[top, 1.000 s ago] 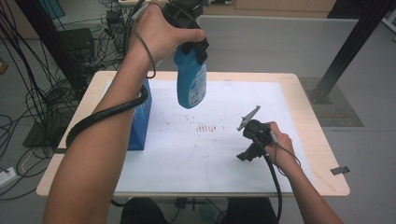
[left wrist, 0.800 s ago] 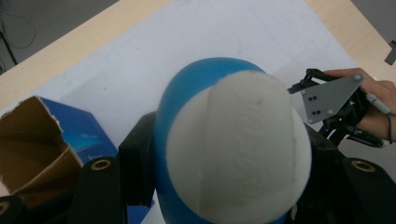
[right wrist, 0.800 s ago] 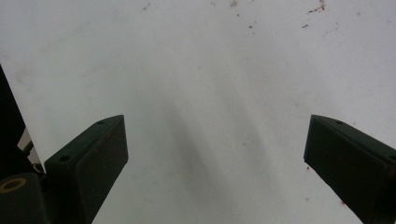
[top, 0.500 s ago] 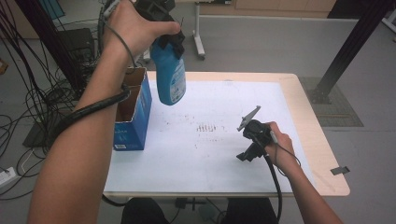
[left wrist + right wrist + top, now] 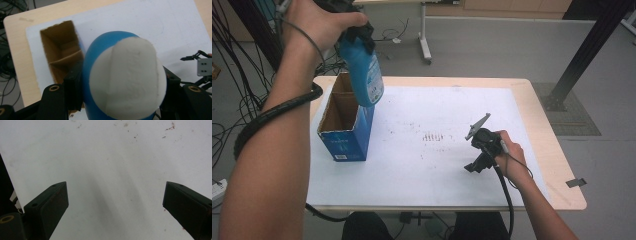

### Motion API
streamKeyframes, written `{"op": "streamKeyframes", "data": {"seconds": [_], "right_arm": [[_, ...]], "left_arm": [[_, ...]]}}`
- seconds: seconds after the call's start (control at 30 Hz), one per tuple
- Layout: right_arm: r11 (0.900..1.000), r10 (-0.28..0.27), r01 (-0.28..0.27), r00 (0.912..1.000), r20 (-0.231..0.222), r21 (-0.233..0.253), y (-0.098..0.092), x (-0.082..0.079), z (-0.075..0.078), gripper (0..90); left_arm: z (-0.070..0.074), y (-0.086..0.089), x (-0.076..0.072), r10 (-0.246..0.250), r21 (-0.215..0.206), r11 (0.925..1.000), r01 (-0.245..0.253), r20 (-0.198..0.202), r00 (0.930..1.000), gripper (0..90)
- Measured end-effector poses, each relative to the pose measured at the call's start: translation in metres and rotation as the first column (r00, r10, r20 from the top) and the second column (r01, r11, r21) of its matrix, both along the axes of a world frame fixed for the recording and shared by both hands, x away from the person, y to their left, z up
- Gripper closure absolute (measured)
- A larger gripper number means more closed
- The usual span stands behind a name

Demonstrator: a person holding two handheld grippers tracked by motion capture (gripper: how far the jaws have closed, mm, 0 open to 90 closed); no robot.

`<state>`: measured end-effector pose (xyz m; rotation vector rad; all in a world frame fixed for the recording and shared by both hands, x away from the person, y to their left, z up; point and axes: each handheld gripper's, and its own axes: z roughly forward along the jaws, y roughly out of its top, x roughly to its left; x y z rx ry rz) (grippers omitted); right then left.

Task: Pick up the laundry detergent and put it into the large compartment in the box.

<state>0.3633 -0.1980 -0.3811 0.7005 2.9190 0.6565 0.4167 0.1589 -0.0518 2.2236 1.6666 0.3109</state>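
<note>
A: Blue bottle — where?
B: Aloft, bottom just above open cardboard box at tabletop left edge; pinched by left gripper jaws.
A: Right gripper?
B: Resting on white sheet, jaws spread, holding nothing.

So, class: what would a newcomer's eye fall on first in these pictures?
The blue bottle, gripped by the left gripper and held in the air above the open box at the table's left. Then the right gripper, open and low over the white sheet.
</note>
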Motion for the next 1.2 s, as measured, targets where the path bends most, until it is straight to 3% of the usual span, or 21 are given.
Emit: {"op": "streamKeyframes", "data": {"seconds": [0.17,0.6,0.83,1.0,1.2], "right_arm": [[1.000,0.004,-0.004,1.0000,-0.003,0.001,0.001,0.000,0.000,6.8],[1.000,0.007,-0.007,1.0000,0.001,0.000,0.002,0.000,0.000,6.8],[1.000,0.004,-0.004,1.0000,-0.003,0.002,0.001,0.001,-0.001,6.8],[1.000,0.001,-0.001,1.0000,-0.003,-0.001,0.000,0.001,-0.001,6.8],[1.000,0.004,-0.004,1.0000,-0.006,-0.001,0.000,0.001,-0.002,6.8]], "left_arm": [[0.002,0.021,0.001,0.072,0.025,0.9971,-0.072,0.001,0.9974,37.6],[-0.005,0.051,0.005,0.178,0.059,0.9824,-0.177,-0.005,0.9841,37.6],[-0.011,0.057,0.008,0.191,0.066,0.9796,-0.190,-0.011,0.9815,37.6],[-0.022,0.060,0.011,0.193,0.047,0.9803,-0.192,-0.025,0.9809,37.6],[-0.037,0.063,0.014,0.189,0.052,0.9810,-0.187,-0.045,0.9809,37.6]]}}
